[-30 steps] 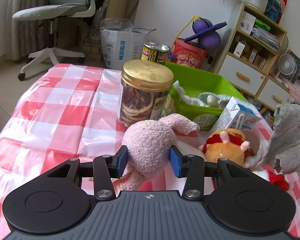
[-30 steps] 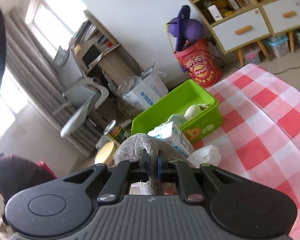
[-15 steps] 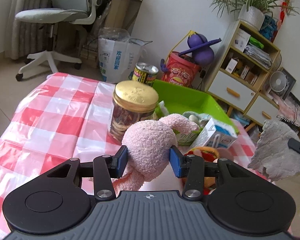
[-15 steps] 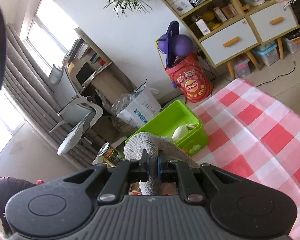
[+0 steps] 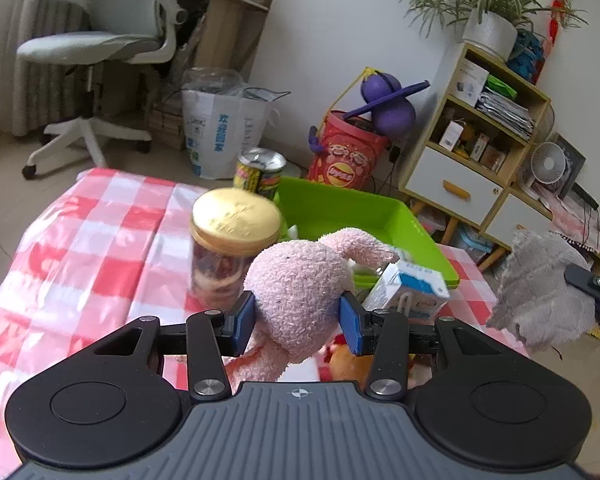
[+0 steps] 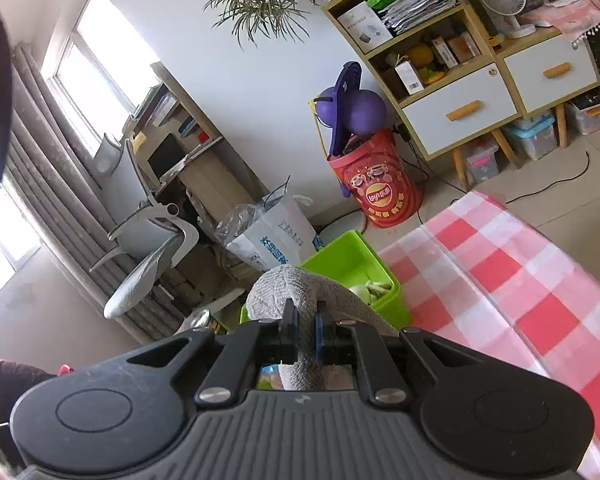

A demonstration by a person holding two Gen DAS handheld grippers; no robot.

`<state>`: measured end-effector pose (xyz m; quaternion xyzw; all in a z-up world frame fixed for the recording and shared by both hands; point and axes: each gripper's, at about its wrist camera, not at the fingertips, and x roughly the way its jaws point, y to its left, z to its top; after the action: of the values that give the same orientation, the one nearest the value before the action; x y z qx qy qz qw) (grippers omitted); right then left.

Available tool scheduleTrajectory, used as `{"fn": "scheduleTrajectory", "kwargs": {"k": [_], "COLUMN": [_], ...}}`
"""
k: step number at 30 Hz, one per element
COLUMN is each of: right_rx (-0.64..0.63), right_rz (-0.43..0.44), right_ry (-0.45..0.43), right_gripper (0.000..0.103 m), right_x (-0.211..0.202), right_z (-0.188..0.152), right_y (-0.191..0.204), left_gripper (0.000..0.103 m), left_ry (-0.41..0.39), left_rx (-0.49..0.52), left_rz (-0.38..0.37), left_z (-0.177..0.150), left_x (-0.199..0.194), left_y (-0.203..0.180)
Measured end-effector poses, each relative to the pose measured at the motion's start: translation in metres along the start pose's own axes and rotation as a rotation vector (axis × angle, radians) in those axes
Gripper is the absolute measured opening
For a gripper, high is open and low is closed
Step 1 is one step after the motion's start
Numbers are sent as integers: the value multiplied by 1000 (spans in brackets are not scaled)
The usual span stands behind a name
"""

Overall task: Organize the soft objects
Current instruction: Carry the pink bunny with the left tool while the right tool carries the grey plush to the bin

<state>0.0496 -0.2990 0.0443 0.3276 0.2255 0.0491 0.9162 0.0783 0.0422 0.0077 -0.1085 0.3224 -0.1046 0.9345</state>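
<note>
Pink plush toy [image 5: 298, 292] was held between the blue pads [image 5: 244, 322] of the left tool [image 5: 298, 320], its body squeezed at the sides and one long ear extended to the right; the toy was raised above the desk [image 5: 100, 240], which was covered in a red-and-white checked cloth. Grey knitted cloth [image 5: 540, 292] was pinched at its edge by the right tool [image 6: 305, 336], whose pads were drawn almost together on the fabric; in the left wrist view the cloth was seen hanging free at the right, beyond the desk edge; in the right wrist view the same cloth [image 6: 296, 292] was draped over and in front of the narrow gap between the fingers. Behind the pink toy a jar with a gold lid [image 5: 234, 248] was seen standing on the desk, slightly blurred; a printed tin can [image 5: 260, 174] stood behind the jar, beside the left end of a green plastic bin [image 5: 360, 216]; pale items were visible inside the bin, too small to identify. A white-and-blue carton [image 5: 408, 292] lay just in front of the bin's near wall, to the right of the toy; an orange-and-red plush object [image 5: 346, 360] was partly hidden below the left tool's right pad. Beyond the desk a grey office chair [image 5: 96, 44], a white paper bag [image 5: 224, 128], a red printed barrel [image 5: 348, 156] with a purple toy on top, and a wooden shelf unit [image 5: 480, 132] were visible on the floor.
</note>
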Motion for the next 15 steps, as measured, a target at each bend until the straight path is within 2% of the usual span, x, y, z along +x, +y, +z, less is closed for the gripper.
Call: {"fn": "scheduleTrajectory", "kwargs": {"k": [8,15], "right_rx": [-29,-60], "right_rz": [2,-7], "right_ry": [12,61], "right_gripper": [0,0], "right_x": [28,77], "right_z": [28,47], "right_y": [5,5], "left_gripper": [45,45], "left_ry": [-6,11], "left_rx": [59,114], "left_rz": [-42,-52], "left_z": [30,57], "left_x": [21,65], "left_y": [-23,-43]}}
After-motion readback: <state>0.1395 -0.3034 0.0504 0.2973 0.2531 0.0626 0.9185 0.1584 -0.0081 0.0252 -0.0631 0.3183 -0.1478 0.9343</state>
